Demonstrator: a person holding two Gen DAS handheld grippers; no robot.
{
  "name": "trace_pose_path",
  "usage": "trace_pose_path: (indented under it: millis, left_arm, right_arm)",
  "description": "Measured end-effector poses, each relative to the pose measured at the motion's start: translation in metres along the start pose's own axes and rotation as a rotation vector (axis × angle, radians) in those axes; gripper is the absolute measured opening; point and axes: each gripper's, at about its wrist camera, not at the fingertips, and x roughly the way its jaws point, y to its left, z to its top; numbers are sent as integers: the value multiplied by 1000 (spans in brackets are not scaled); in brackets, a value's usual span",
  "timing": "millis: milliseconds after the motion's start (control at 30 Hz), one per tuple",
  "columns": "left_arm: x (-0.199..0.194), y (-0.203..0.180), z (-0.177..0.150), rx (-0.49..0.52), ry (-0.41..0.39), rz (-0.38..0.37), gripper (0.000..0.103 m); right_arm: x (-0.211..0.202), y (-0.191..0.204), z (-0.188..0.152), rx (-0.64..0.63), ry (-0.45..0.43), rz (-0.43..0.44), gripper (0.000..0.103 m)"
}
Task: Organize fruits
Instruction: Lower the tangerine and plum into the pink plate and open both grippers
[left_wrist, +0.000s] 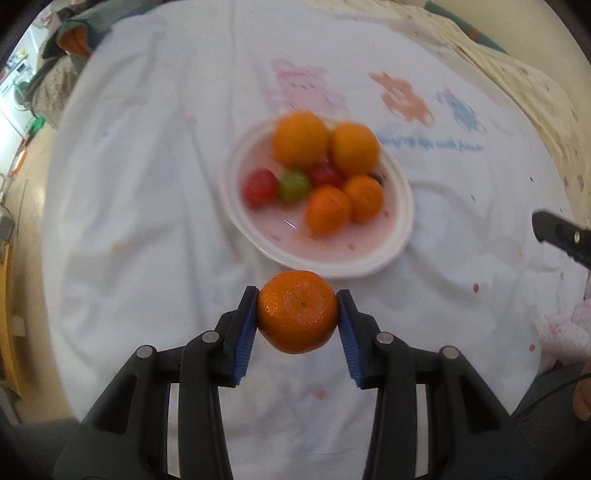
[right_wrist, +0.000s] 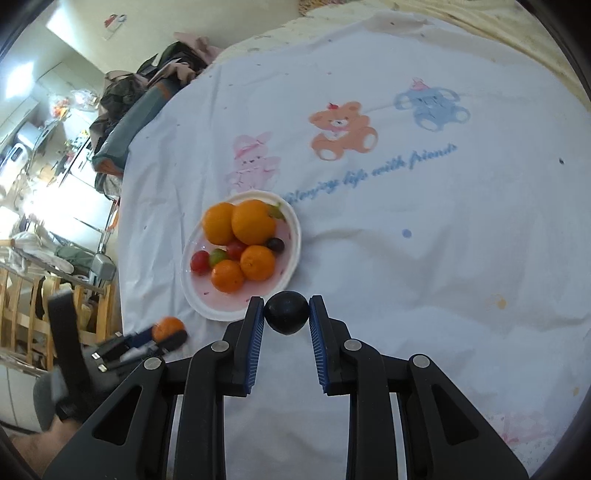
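Left gripper (left_wrist: 297, 314) fingers clamp mandarin (left_wrist: 297, 312) | right gripper (right_wrist: 287, 313) fingers pinch dark fruit (right_wrist: 287, 312) | plate (right_wrist: 288, 275) beyond

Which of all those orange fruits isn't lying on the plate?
The mandarin clamped in the left gripper, held above the cloth just short of the plate. The other four oranges all sit on the plate.

Surface: white cloth (right_wrist: 424, 258), creased, printed with a pink rabbit (right_wrist: 251, 162), an orange bear (right_wrist: 341, 129), a blue bear (right_wrist: 430, 105) and blue lettering.
On it: white plate (right_wrist: 295, 236) with pink inside, holding fruit.
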Motion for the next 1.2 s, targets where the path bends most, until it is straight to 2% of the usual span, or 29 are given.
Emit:
trace_pose_path:
  millis: [133,400,633,933,1200]
  left_arm:
    - [-3,16,17,0,-23,19,38]
    - [21,14,37,47,-4,19,38]
    - [47,8,47,61,32,-11,38]
    - [63,10,53,42,63,-39,39]
    - [69,8,54,49,76,-33,39]
  right_arm:
    - [9,9,9,-11,-1,21,26]
    - [52,20,33,-21,49,46,26]
    - [95,8,49,59,131,91,26]
    - [142,-3,54,78,223,64,26]
    - [151,-8,53,99,244,59,27]
